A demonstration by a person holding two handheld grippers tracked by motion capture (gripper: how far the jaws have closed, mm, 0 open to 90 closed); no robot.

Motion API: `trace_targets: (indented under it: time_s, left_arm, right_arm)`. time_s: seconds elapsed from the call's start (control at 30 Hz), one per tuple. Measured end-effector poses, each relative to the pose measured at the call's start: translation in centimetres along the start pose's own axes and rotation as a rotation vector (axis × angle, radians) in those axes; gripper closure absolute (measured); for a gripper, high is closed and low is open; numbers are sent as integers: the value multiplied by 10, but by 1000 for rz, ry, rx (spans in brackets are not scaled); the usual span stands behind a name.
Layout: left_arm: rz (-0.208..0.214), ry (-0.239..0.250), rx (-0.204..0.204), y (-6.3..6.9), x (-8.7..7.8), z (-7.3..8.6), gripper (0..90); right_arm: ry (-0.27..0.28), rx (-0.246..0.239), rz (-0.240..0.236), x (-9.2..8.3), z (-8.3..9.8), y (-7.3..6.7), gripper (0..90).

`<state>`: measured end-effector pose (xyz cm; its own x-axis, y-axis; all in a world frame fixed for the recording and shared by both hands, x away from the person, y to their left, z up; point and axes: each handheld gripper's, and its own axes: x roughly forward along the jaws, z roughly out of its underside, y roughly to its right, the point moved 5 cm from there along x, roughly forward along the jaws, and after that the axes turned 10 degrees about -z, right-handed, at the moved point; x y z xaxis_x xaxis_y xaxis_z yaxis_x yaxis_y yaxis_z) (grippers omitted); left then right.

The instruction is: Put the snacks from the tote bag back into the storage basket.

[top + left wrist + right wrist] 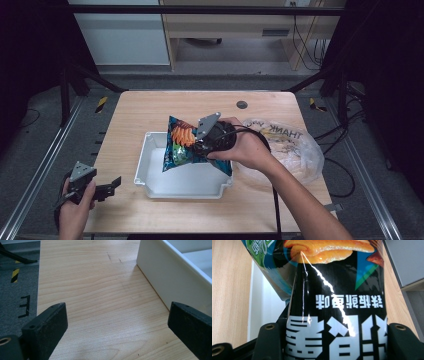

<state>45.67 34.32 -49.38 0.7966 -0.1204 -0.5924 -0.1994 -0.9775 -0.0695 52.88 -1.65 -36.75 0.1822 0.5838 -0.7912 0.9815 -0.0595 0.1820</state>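
Resting at the near left corner of the wooden table, the left gripper keeps its 2 black jaws spread wide with only bare wood between them; in the left gripper view the white tray stands just beside its right-hand jaw without touching it. Farther in, at the middle of the table, the right gripper has its jaws clamped on a snack bag, gripped from both sides in the right gripper view, where its print reads upside down. The bag hangs tilted above the tray, its lower corner over the tray's left part. Just right of the tray lies a crumpled clear plastic bag, with a dark round hole in the tabletop beyond.
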Motion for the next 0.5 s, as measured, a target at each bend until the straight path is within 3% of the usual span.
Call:
trace_targets:
  time_s: [0.5]
  left_arm:
    - [2, 0, -2, 0, 0, 0, 25]
  right_arm:
    - [-1, -6, -15, 9, -3, -3, 411]
